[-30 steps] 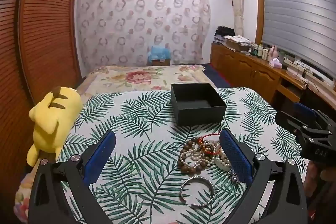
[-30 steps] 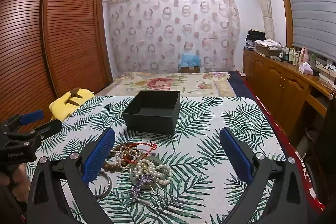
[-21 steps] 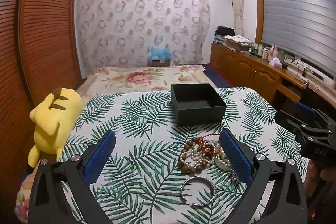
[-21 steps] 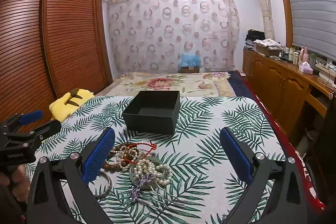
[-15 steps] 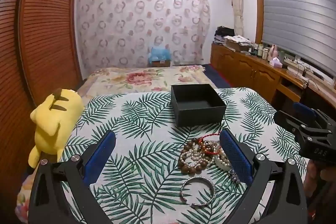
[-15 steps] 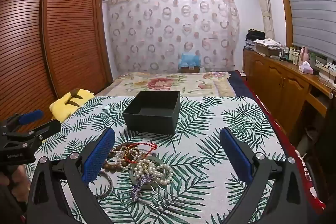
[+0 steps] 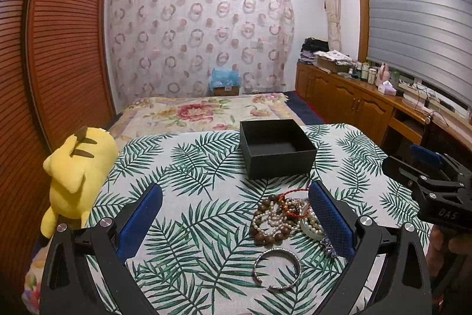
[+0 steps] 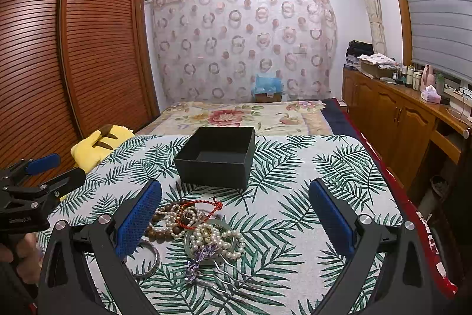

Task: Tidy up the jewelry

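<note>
An open black box (image 7: 277, 148) (image 8: 217, 157) stands empty on the palm-leaf tablecloth (image 7: 188, 170). In front of it lies a pile of jewelry (image 7: 283, 216) (image 8: 194, 226): pearl strands, a brown bead bracelet (image 7: 265, 229), a red cord (image 8: 203, 207), a green bangle and a purple hairpin (image 8: 200, 257). A silver cuff bangle (image 7: 277, 264) (image 8: 149, 259) lies nearest. My left gripper (image 7: 236, 219) is open and empty, above the table left of the pile. My right gripper (image 8: 236, 219) is open and empty, just right of the pile.
A yellow plush toy (image 7: 76, 167) lies at the table's left edge. A bed with a floral cover (image 7: 206, 111) is behind the table. Wooden cabinets (image 8: 398, 114) run along the right wall, a slatted wardrobe (image 8: 73, 49) along the left.
</note>
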Motion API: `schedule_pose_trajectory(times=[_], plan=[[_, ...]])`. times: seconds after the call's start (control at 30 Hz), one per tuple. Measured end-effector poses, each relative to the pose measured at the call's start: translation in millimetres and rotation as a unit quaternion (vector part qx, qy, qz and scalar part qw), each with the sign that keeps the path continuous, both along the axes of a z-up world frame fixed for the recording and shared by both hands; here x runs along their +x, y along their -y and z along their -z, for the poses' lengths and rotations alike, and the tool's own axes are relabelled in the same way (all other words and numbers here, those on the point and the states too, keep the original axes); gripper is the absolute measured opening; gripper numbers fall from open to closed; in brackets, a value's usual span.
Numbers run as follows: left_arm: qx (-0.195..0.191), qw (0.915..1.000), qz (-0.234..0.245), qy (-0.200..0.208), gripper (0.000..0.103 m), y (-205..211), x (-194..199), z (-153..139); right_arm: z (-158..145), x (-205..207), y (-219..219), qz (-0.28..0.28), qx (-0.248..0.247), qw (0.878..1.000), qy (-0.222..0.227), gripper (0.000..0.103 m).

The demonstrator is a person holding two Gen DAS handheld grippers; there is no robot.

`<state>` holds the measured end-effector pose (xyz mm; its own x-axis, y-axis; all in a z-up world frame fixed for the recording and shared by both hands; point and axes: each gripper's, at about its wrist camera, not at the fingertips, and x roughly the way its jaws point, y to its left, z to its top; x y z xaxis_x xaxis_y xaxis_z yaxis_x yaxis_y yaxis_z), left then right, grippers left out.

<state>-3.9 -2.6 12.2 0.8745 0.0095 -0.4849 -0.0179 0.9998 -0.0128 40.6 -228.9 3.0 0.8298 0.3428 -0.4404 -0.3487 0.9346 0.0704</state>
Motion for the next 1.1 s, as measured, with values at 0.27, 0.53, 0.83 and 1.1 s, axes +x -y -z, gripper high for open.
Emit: schedule_pose_trajectory(times=[0.27, 0.53, 0.83, 1.1], plan=[[-0.002, 1.0000, 0.002, 0.002, 0.096, -1, -2, -6, 0, 0, 0, 0.000, 0.000, 1.000, 0.000, 0.101], [0.000, 1.0000, 0.002, 0.003, 0.096, 0, -2, -5, -1, 0, 0, 0.000, 0.001, 1.000, 0.000, 0.101], [0.001, 1.0000, 0.002, 0.005, 0.096, -4, -5, -10, -1, 0, 0, 0.000, 0.001, 1.000, 0.000, 0.100], [0.001, 1.0000, 0.002, 0.007, 0.096, -6, -5, -15, -1, 0, 0, 0.000, 0.001, 1.000, 0.000, 0.100]])
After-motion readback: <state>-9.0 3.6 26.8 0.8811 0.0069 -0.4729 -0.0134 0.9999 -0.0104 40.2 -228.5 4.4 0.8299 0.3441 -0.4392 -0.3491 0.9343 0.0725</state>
